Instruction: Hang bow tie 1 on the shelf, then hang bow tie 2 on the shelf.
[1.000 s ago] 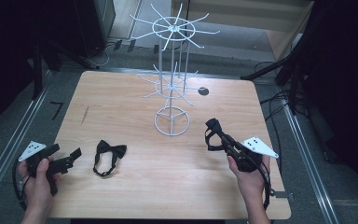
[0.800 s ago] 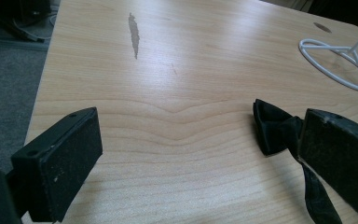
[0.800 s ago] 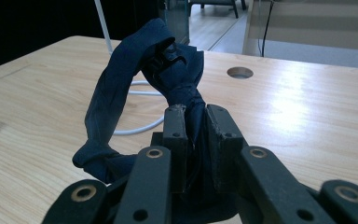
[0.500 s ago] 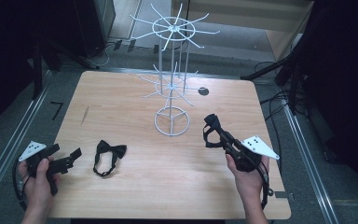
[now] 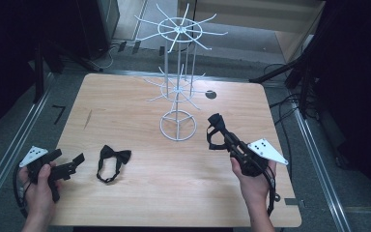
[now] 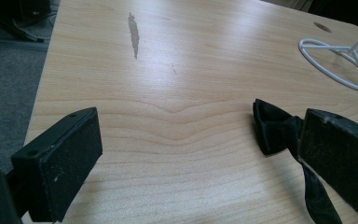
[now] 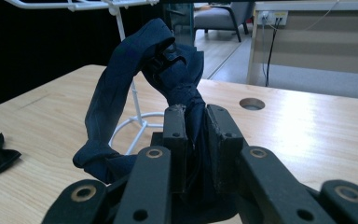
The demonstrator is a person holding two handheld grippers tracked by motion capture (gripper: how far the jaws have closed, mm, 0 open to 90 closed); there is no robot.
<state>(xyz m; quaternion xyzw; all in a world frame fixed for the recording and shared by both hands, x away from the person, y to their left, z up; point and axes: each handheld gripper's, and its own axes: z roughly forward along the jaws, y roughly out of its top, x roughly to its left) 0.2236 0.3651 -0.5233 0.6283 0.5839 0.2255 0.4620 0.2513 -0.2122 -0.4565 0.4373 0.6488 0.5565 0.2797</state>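
Observation:
My right gripper point(image 5: 221, 130) is shut on a dark blue bow tie point(image 5: 215, 124), held off the table just right of the white wire rack's base ring point(image 5: 178, 126). In the right gripper view the bow tie point(image 7: 168, 70) is pinched between the pads point(image 7: 175, 135), with its strap looping out to the left. A second, black bow tie point(image 5: 113, 158) lies flat on the wooden table point(image 5: 140, 203) at the front left. My left gripper point(image 5: 68, 163) rests open near the table's left front edge, pointing toward that tie point(image 6: 275, 128), which lies beside its right jaw.
The white wire display rack point(image 5: 178, 58) stands at the table's middle, with two tiers of thin hooks spreading outward. A round cable hole point(image 5: 210, 94) sits in the tabletop behind it. Dark floor, rails and cables surround the table.
My right gripper has lifted slightly with the dark blue bow tie, moving a little toward the rack. The left gripper and the black bow tie have stayed put.

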